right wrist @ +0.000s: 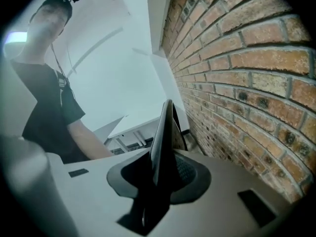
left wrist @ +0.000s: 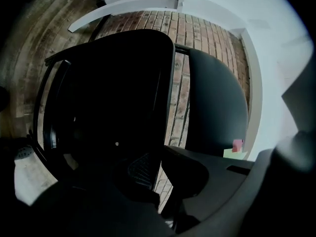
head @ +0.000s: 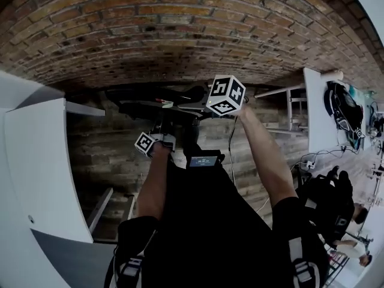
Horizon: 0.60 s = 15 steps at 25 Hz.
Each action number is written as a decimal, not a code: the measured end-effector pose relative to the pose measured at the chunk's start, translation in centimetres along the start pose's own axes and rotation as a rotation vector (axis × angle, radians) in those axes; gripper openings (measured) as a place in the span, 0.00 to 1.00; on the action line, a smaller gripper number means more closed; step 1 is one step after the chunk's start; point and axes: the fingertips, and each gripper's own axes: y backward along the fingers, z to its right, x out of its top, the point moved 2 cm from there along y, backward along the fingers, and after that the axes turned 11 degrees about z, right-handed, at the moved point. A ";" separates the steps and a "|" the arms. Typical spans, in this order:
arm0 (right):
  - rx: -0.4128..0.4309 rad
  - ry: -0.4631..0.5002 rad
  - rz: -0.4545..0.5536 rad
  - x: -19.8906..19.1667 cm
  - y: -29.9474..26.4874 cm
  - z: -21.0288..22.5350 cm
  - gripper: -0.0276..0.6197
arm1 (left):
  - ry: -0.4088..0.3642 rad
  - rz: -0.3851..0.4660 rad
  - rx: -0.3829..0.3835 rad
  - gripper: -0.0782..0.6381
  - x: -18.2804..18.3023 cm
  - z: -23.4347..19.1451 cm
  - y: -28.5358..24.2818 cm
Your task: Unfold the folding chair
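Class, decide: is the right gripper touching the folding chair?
Touching. In the right gripper view, the right gripper clamps the thin black edge of the folding chair between its pads, with no gap showing.

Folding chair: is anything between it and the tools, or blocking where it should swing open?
Nothing visible between: the right tool clamps the folding chair by its thin edge; the left tool looks shut on its frame. The brick wall close beside it might crowd the opening.

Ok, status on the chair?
Left gripper shut on folding chair edge. Right gripper clamped on its panel. Chair not yet open. Brick wall close by.
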 end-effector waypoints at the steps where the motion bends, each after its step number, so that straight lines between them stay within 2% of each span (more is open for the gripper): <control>1: -0.005 0.006 -0.001 -0.2 -0.2 -0.8 0.21 | 0.008 0.001 -0.006 0.17 0.0 -0.1 0.7; 8: -0.027 0.043 -0.016 -1.5 -1.4 -5.5 0.20 | 0.019 0.018 -0.033 0.17 0.1 -0.2 4.4; 15: -0.075 0.028 -0.022 -3.7 -1.4 -9.6 0.20 | 0.004 0.048 -0.007 0.17 -0.7 -1.1 7.9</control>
